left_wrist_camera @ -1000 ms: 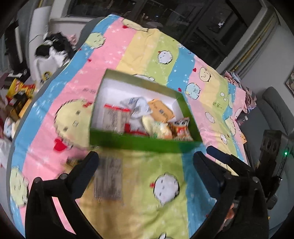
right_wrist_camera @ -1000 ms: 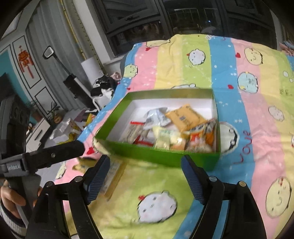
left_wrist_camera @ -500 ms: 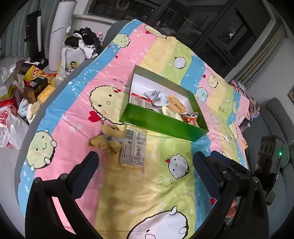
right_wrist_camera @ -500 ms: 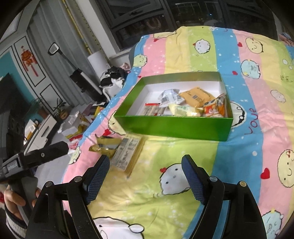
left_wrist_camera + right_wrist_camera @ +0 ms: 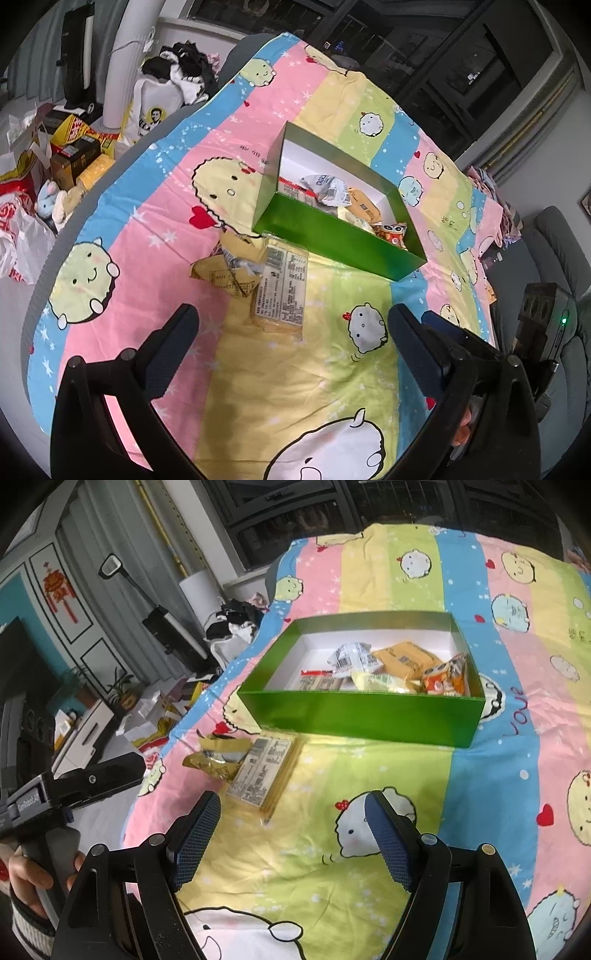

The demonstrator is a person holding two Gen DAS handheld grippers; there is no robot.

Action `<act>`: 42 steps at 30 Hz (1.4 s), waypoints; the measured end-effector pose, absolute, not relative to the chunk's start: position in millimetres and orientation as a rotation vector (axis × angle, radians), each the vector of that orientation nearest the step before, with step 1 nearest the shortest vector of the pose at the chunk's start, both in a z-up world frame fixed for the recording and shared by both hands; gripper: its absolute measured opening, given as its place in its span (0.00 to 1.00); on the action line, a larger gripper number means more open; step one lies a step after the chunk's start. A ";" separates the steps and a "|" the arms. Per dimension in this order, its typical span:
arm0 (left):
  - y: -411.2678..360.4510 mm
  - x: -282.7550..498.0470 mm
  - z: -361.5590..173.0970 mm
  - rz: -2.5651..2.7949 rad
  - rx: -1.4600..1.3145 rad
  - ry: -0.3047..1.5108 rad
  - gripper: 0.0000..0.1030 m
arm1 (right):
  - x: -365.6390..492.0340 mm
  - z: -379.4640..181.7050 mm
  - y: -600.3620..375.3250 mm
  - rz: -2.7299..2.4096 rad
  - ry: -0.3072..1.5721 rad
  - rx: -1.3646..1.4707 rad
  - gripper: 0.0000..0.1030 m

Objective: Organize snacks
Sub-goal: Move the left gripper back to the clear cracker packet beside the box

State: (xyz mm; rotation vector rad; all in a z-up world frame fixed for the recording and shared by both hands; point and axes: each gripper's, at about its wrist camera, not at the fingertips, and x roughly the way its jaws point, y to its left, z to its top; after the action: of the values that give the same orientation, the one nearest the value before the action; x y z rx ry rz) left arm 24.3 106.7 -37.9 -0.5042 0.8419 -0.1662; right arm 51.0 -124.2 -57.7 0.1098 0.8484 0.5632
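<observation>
We see a striped cartoon sheet (image 5: pixel 369 867), "LOVE" printed right of the green box (image 5: pixel 362 716) holding snacks. Two packets (image 5: pixel 284 291) lie loose just before it. Left tool (image 5: pixel 291 332) and right tool (image 5: pixel 291 830) both wide apart, empty. Cluttered floor (image 5: pixel 44 155) left; packet labels unreadable.

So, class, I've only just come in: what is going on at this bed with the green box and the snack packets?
A person holds a gripper in each hand over a striped cartoon bedsheet. The left gripper and right gripper are both open and empty. The green box already holds several snacks. Two are outside it, on the sheet: a flat clear packet and a crumpled yellow packet overlapping its edge. Neither is touched.
</observation>
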 end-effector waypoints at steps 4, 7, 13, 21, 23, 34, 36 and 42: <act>114.3 25.8 -47.3 -0.158 -0.530 0.856 0.99 | 51.7 -69.3 -119.2 0.564 0.881 0.117 0.78; 120.5 26.9 -52.4 -0.145 -0.538 0.860 0.99 | 52.4 -75.6 -116.0 0.569 0.900 0.113 0.78; 133.5 30.5 -66.5 -0.131 -0.565 0.869 0.99 | 59.1 -85.9 -111.5 0.572 0.934 0.101 0.78; 131.6 39.7 -83.7 -0.178 -0.563 0.886 0.99 | 67.4 -102.0 -98.6 0.602 0.958 0.092 0.78; 127.7 44.2 -86.7 -0.191 -0.562 0.896 0.99 | 70.9 -106.4 -95.3 0.607 0.968 0.087 0.78; 101.6 71.8 -101.4 -0.268 -0.542 0.940 0.98 | 86.6 -117.7 -77.9 0.664 0.990 0.072 0.78; 100.2 76.0 -105.0 -0.268 -0.543 0.949 0.98 | 88.5 -118.9 -72.7 0.680 0.992 0.064 0.78; 95.0 84.1 -108.1 -0.291 -0.533 0.963 0.87 | 98.2 -123.8 -60.1 0.702 0.993 0.051 0.78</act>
State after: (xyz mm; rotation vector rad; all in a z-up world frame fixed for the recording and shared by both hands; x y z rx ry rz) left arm 84.1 95.0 -108.1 -0.5325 0.9635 -0.2906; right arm 98.2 -60.1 -123.8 0.0507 0.9933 0.7020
